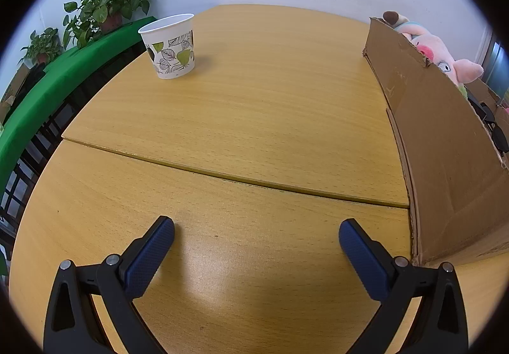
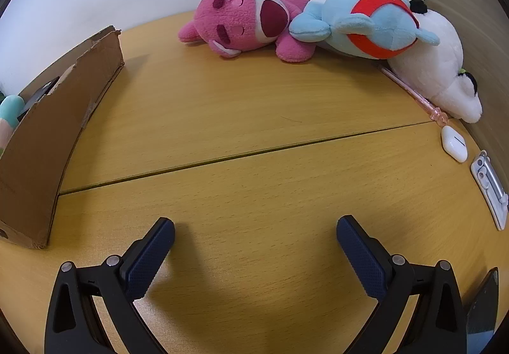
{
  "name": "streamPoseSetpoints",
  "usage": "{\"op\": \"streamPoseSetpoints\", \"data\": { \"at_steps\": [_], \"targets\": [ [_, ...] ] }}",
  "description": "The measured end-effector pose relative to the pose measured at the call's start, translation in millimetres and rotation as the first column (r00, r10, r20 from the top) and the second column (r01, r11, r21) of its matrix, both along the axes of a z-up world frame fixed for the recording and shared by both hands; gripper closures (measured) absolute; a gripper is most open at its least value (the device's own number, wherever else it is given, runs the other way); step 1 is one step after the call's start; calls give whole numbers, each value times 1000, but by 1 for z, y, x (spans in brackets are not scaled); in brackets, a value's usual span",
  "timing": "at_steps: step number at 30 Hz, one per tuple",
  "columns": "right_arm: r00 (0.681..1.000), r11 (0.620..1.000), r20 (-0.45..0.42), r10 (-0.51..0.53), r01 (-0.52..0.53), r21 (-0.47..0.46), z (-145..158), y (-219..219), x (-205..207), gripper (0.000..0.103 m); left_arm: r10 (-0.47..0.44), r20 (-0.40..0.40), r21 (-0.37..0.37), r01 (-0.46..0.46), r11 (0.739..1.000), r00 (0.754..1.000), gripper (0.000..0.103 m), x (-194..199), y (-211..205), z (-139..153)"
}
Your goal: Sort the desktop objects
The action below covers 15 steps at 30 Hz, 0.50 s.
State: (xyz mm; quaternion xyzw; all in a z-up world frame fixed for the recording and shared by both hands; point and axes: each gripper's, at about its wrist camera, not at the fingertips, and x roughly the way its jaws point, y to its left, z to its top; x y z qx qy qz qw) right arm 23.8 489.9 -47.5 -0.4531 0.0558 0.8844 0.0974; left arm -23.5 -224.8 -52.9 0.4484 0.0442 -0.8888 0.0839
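Spanning both views, a wooden table [image 1: 254, 118] split by a seam, with a cardboard box [image 1: 445, 144] standing on it, plush toys poking above the box wall. Lying at the far right of the table: white plush [image 2: 435, 67], blue plush [image 2: 359, 23] and pink plush [image 2: 241, 23] touching in a row, then paper cup [image 1: 170, 46] upright far left, pink pen [image 2: 410, 91] and white earbud case [image 2: 454, 144] near the white plush. Hovering low over bare wood, left gripper [image 1: 256, 234] and right gripper [image 2: 255, 233], jaws spread wide, holding nothing.

Left claw [image 1: 256, 230] and right claw [image 2: 255, 228]: identical black frames with triangular cut-outs. Each finger carries a dark blue, finely textured pad [image 1: 149, 253]. Two round silver screws [image 2: 113, 260] fasten each finger.
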Motion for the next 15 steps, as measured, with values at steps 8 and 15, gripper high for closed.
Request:
{"op": "streamPoseSetpoints", "data": {
  "at_steps": [8,15],
  "targets": [
    [999,999,-8,50,-50,-2,0,1,-2,0,3,1,-1,-3,1000,1000,0,-1,1,0],
    [999,999,-9,49,-49,-2,0,1,-2,0,5,1,-1,-5,1000,1000,0,-1,2,0]
  ]
}}
